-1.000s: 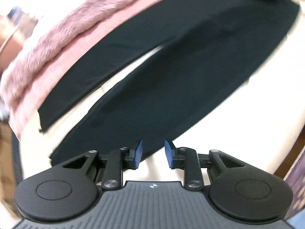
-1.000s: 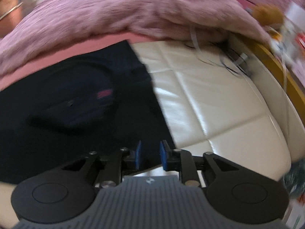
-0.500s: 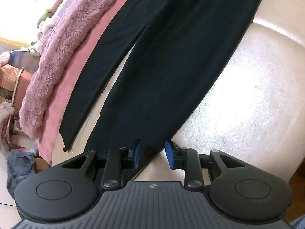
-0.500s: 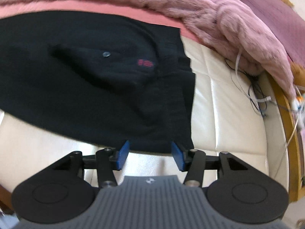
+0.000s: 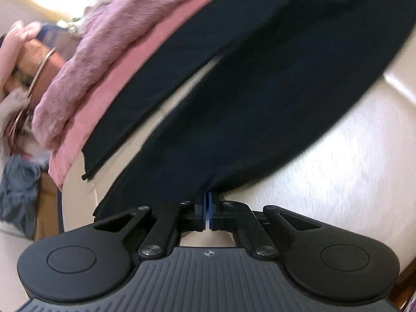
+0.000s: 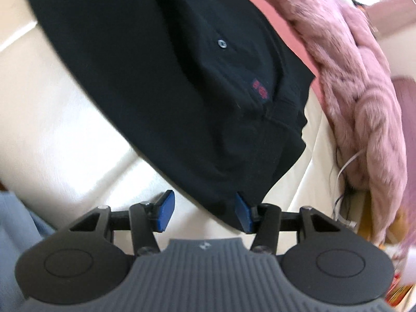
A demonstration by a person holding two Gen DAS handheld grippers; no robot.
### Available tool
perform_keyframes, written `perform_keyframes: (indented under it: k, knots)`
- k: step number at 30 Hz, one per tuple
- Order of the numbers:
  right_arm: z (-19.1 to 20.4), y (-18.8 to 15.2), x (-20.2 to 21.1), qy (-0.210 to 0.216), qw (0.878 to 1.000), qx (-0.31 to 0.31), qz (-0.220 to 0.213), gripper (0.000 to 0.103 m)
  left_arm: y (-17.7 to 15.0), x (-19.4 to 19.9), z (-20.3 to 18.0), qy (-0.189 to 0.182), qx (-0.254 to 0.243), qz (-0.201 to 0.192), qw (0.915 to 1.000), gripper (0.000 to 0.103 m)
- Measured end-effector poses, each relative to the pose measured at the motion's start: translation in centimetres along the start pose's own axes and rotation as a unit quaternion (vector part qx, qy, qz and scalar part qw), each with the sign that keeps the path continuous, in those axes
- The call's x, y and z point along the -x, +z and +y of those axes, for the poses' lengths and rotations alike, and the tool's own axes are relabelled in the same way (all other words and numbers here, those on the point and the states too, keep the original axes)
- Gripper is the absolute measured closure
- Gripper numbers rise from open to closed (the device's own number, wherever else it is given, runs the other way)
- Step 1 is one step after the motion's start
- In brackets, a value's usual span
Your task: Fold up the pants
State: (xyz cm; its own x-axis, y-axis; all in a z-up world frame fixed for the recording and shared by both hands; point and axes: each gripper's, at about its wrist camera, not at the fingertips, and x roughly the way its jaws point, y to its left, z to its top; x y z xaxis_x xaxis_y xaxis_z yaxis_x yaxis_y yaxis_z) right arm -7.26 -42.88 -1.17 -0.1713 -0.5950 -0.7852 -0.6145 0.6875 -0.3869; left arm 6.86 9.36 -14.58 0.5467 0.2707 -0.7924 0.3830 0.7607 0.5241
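Black pants (image 5: 260, 85) lie flat on a cream leather cushion (image 5: 351, 161), both legs stretched out side by side. My left gripper (image 5: 207, 202) is shut on the near edge of the closer leg, and the cloth puckers at the blue pads. In the right wrist view the waist end of the pants (image 6: 182, 78) shows a pocket button and a small red label. My right gripper (image 6: 204, 213) is wide open at the near waist corner, the cloth edge lying over the right pad (image 6: 243, 217).
A fuzzy pink blanket (image 5: 104, 44) and a smooth pink sheet (image 5: 145, 52) run along the far side of the pants; the blanket also shows in the right wrist view (image 6: 364, 91). Thin cables (image 6: 345, 163) lie by it. Clutter (image 5: 18, 187) sits past the cushion's left end.
My left gripper has shut on the near leg's edge. My right gripper has opened wider and come down onto the waist corner.
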Motion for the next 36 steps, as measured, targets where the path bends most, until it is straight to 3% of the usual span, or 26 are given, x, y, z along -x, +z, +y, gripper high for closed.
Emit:
perform_keyframes:
  k: [6,15,16,17,18,23,27,36]
  knots:
    - [1.0,-0.7,0.1,0.012,0.997,0.078,0.007,0.062,1.5,1.6,3.3,-0.015,0.119,-0.014,0.9927,0.102]
    - [1.9,-0.4,-0.8,0.021,0.989,0.146,-0.005,0.065,2.3,3.0,4.8,-0.012,0.197,-0.027,0.98,0.103]
    - [1.9,-0.5,-0.8,0.015,0.989,0.147,-0.01,0.071,2.3,3.0,5.0,-0.012,0.204,-0.029,0.9785,0.103]
    - [1.9,-0.5,-0.8,0.009,0.989,0.145,-0.014,0.082,2.3,3.0,5.2,-0.014,0.211,-0.029,0.9769,0.103]
    - [1.9,-0.5,-0.9,-0.002,0.99,0.142,-0.015,0.1,2.3,3.1,5.3,-0.015,0.217,-0.03,0.9756,0.103]
    - [1.8,-0.4,-1.2,-0.012,0.993,0.12,-0.018,0.103,2.5,3.5,6.1,-0.016,0.241,-0.038,0.9696,0.103]
    - [0.6,-0.2,0.7,-0.035,0.995,0.08,-0.046,0.103,2.9,4.6,7.1,-0.016,0.263,-0.054,0.9632,0.103]
    - [-5.4,3.7,5.4,-0.099,0.989,0.019,-0.106,0.103,7.3,5.8,11.0,0.015,0.264,-0.075,0.9615,0.103]
